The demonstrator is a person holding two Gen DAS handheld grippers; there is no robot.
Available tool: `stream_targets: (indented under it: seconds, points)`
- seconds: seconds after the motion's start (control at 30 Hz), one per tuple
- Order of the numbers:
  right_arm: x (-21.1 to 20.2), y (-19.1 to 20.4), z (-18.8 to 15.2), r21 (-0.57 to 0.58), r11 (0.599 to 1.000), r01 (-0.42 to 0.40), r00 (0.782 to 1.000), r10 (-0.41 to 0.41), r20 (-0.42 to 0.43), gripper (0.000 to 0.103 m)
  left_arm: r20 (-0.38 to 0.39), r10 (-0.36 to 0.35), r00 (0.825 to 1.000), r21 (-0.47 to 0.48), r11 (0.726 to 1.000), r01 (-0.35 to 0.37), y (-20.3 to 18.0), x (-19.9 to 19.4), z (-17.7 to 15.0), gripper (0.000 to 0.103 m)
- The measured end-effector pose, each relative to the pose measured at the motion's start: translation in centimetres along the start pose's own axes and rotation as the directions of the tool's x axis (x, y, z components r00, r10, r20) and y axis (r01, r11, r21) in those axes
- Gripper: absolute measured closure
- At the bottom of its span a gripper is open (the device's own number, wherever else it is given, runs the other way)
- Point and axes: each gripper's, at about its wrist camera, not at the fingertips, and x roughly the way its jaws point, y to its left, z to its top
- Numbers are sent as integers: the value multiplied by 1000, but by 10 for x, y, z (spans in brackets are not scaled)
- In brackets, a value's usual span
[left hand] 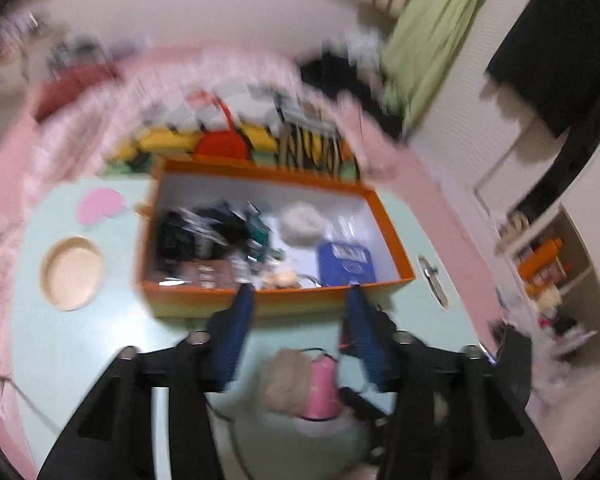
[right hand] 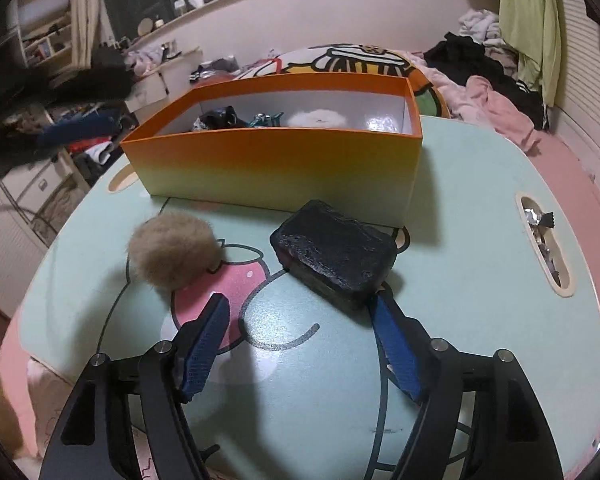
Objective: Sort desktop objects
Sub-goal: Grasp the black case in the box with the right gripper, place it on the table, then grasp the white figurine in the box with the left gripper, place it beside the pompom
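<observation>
We see the right gripper [right hand: 300, 312] low over the table [right hand: 480, 280], jaws apart and empty, with the black block [right hand: 334, 254] just beyond its tips and nearer the right finger, whose tip sits at the block's near right corner; contact there we cannot confirm. The pompom [right hand: 174, 252] lies left of the block, apart from it, and the box [right hand: 276, 164] stands behind both, already holding a white puff, a blue packet and dark clutter. In the left wrist view, which is badly smeared, the left gripper [left hand: 300, 292] hangs above the box's near wall, fingers apart with nothing between them. We judge the block to be the next pick, with the pompom still to follow. Risks: the block lies skewed to the fingers, so closing from here could catch one corner and spin or shove it toward the box wall instead of clamping it. Its top looks rough and uneven, so a shallow grip may slip on the lift. The box wall is tall and close; a low carry could strike it and push the box back. A wide sweep left could brush the pompom.
</observation>
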Motion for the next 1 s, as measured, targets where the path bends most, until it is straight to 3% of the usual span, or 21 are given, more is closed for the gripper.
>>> stream_targets:
  seconds: [0.07,0.13,0.17,0.27,0.33,0.37,0.4,0.6,0.67,0.77,0.83,0.9,1.0]
  points:
    - [-1,-2,1,9,1000,-14,1000,14,3,28,-142,36,989,-5,999,-37,-4,32,22,58]
    - [-2,-2,1,11,1000,-18,1000,18,5,27,-176,109,978,0,994,-111,-8,48,30,59]
    - [-3,-2,2,11,1000,-18,1000,18,5,27,-228,131,965,9,991,-133,-10,63,33,59]
    - [-3,0,2,8,1000,-16,1000,16,5,27,-344,141,928,20,989,-143,-13,102,31,59]
    - [-4,0,1,8,1000,-17,1000,17,6,26,-374,194,907,37,980,-194,-12,122,33,57]
    - [-4,0,1,10,1000,-18,1000,18,7,25,-399,178,899,10,982,-190,-5,135,33,58]
    - [-4,-1,1,12,1000,-21,1000,21,9,25,-415,179,892,-6,980,-199,1,144,32,65]
    - [-4,-3,1,18,999,-30,999,30,11,22,-317,139,938,-19,988,-153,14,158,11,65]
    - [-4,-3,1,20,999,-33,999,33,11,22,-242,53,969,-48,997,-67,18,145,2,65]
    - [-4,-4,1,24,999,-37,999,37,11,22,-92,-53,994,-77,996,46,23,106,-11,65]
    - [-4,-3,1,24,999,-37,999,37,11,21,32,-92,995,-76,993,94,28,69,-26,65]
    - [-3,-3,1,24,999,-40,999,40,11,21,113,-87,990,-85,992,97,37,46,-52,65]
    - [-3,-3,1,25,999,-42,999,42,11,21,139,-1,990,-86,996,13,52,43,-96,65]
